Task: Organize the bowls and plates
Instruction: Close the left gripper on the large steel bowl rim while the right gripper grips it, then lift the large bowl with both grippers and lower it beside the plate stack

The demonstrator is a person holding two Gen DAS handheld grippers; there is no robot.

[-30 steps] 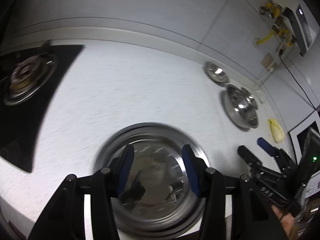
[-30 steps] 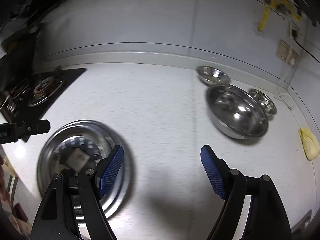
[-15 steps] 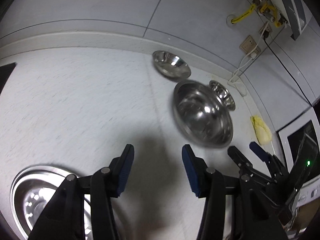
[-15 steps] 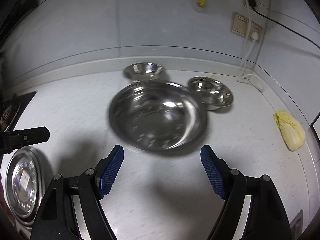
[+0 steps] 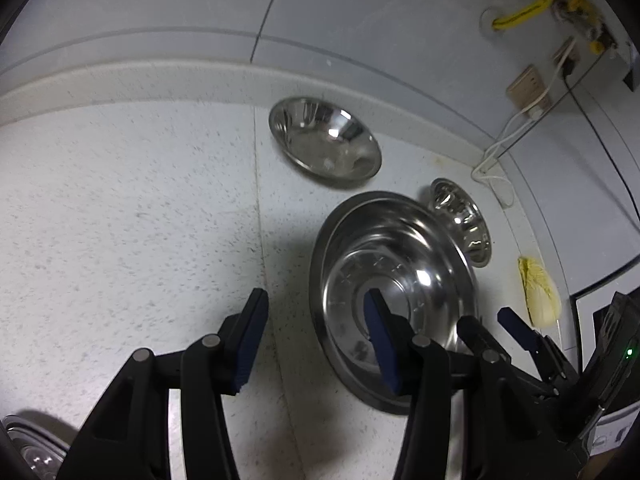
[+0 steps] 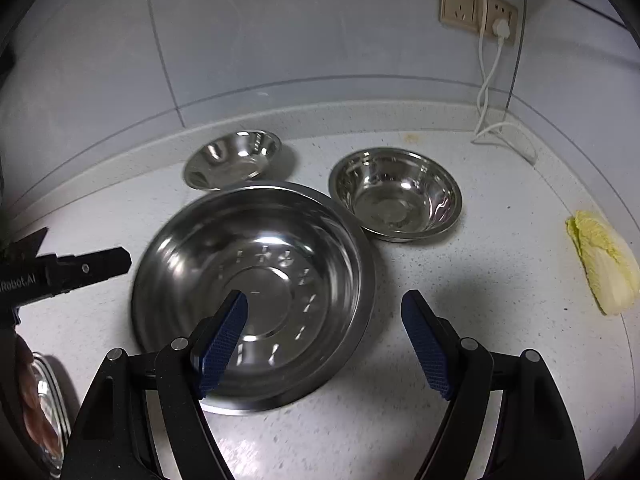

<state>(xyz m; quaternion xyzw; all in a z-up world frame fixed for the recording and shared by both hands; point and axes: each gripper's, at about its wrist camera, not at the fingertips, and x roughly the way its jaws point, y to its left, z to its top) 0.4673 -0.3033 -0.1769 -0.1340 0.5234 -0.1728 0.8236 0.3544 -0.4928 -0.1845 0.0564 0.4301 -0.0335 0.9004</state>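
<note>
- left gripper (image 5: 314, 332): jaws apart, nothing between the pads. Left pad sits over bare countertop (image 5: 120, 208), right pad over the near rim area of the large steel bowl (image 5: 394, 276). No contact visible.
- right gripper (image 6: 324, 332): jaws spread wide, nothing gripped. Left pad hangs over the large steel bowl's interior, right pad over the counter just right of its rim. The rim lies between the pads, but they aren't pressing on it.
- large steel bowl: upright on the white speckled countertop, empty, front of the bowl group.
- small steel bowl (image 6: 234, 158): behind it to the left, next to the backsplash, upright.
- medium steel bowl (image 6: 394, 194): behind it to the right, rims very close; can't tell whether they touch.
- steel plate (image 6: 48, 408): partly visible at the lower left edge, well apart from the bowls.
- cabbage piece (image 6: 604, 260): on the counter far right, clear of the bowls.
- wall sockets (image 6: 478, 10) with a white cable plugged in, above the counter.
</note>
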